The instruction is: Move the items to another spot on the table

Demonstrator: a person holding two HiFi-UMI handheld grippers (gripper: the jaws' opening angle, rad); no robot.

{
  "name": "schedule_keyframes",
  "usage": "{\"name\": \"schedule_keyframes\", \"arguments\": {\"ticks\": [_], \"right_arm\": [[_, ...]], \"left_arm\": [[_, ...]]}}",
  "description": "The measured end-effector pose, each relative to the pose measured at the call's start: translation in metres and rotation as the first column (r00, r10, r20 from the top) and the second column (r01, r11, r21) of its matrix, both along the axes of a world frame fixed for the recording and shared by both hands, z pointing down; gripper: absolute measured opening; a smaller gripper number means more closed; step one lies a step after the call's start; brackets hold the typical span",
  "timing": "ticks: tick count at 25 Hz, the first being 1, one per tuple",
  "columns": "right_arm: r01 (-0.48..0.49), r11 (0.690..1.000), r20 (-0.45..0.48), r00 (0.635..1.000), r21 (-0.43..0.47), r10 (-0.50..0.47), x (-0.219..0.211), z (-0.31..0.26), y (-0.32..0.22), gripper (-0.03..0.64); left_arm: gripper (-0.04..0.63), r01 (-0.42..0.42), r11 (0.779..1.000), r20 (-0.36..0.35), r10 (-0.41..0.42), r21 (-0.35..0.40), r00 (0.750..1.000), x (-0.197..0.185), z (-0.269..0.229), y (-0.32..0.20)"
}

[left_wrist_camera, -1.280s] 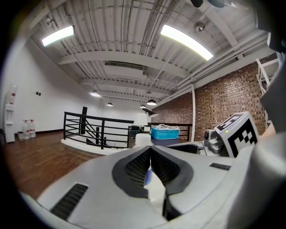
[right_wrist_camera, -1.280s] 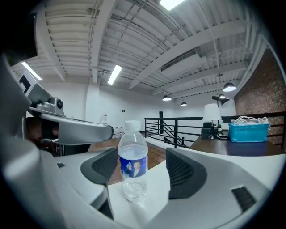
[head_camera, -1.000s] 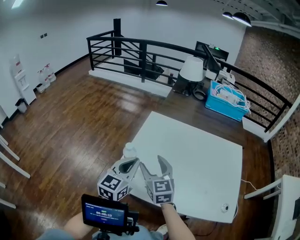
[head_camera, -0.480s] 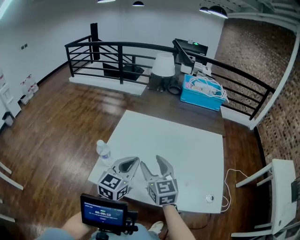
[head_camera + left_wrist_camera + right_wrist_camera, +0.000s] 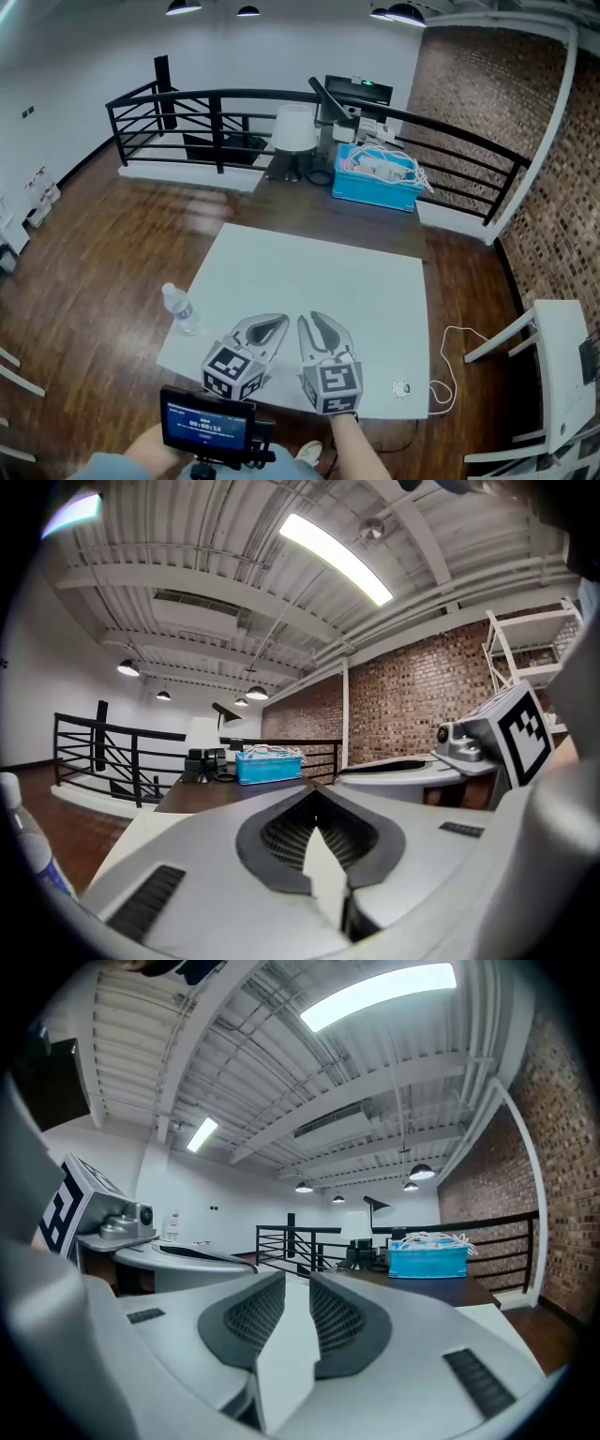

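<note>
The clear water bottle point(image 5: 178, 309) stands upright at the left edge of the white counter point(image 5: 319, 262), left of centre in the head view and well apart from both grippers. The left gripper point(image 5: 272, 325) and the right gripper point(image 5: 317, 326) hang side by side over the counter's near edge, low in the frame, both pointing away across the top. The left gripper's fingers are clenched, tips touching, with nothing in them. Its own view shows bare counter through the gap behind the tips and the bottle at the far left edge. The right gripper's fingers have just been closing and stand a narrow slit apart, grasping nothing. A small round object point(image 5: 401, 388) lies near the counter's lower right corner, with a white cable point(image 5: 448, 361) trailing off the edge beside it
</note>
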State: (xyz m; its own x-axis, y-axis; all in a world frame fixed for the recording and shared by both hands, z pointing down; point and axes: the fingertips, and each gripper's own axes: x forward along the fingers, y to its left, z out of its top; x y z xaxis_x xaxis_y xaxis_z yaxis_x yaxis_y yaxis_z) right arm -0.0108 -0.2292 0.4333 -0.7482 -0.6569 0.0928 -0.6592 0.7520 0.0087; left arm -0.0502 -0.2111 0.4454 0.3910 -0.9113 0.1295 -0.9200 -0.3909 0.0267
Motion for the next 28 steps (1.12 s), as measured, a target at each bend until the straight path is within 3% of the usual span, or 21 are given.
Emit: {"name": "schedule_keyframes", "arguments": {"ticks": [14, 28], "right_arm": [[-0.078, 0.996, 0.007, 0.997, 0.044, 0.078, 0.043, -0.011, -0.005, 0.003], [-0.114, 0.992, -0.001, 0.993, 0.055, 0.114, 0.052, -0.01, -0.007, 0.0]], "left_arm": [[0.012, -0.058, 0.998, 0.016, 0.058, -0.006, 0.998, 0.037, -0.006, -0.001], [0.012, -0.068, 0.998, 0.001, 0.068, 0.007, 0.998, 0.041, -0.009, -0.003]]}}
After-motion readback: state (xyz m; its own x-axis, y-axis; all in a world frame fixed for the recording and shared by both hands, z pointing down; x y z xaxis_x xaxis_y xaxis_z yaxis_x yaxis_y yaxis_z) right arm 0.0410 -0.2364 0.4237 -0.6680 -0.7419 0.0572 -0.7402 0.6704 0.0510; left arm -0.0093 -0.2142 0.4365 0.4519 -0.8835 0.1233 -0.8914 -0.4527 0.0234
